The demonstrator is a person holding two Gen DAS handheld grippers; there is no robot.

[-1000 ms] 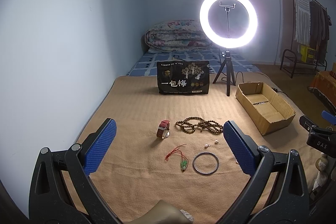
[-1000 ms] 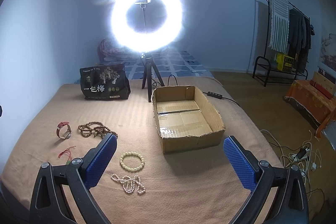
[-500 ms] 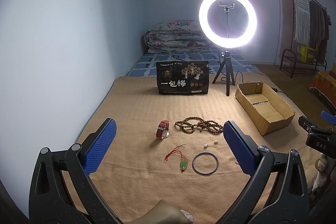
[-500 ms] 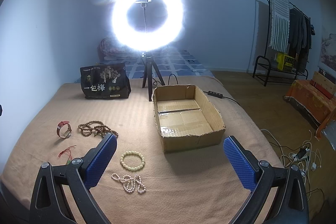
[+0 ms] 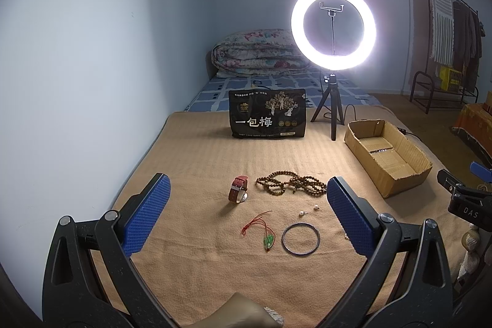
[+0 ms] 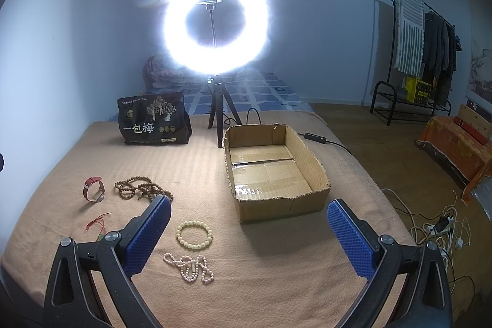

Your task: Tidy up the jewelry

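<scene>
Jewelry lies on a tan blanket. In the left wrist view: a red-strap watch [image 5: 238, 189], a brown bead necklace [image 5: 290, 183], a red cord with a green pendant [image 5: 259, 231], a dark bangle [image 5: 301, 239] and two small pearl earrings [image 5: 308, 210]. My left gripper [image 5: 244, 217] is open and empty above them. In the right wrist view: a pale bead bracelet [image 6: 194, 235] and a pearl necklace [image 6: 189, 263] lie near an open, empty cardboard box [image 6: 316, 171]. My right gripper [image 6: 249, 235] is open and empty, held above the blanket.
A black snack bag [image 5: 267, 118] and a lit ring light on a tripod [image 5: 333, 23] stand at the back. A folded quilt [image 5: 258, 54] lies behind. A clothes rack [image 6: 421, 51] and cables [image 6: 436, 226] are on the floor to the right.
Both grippers have drifted very slightly; the jewelry and box have not moved.
</scene>
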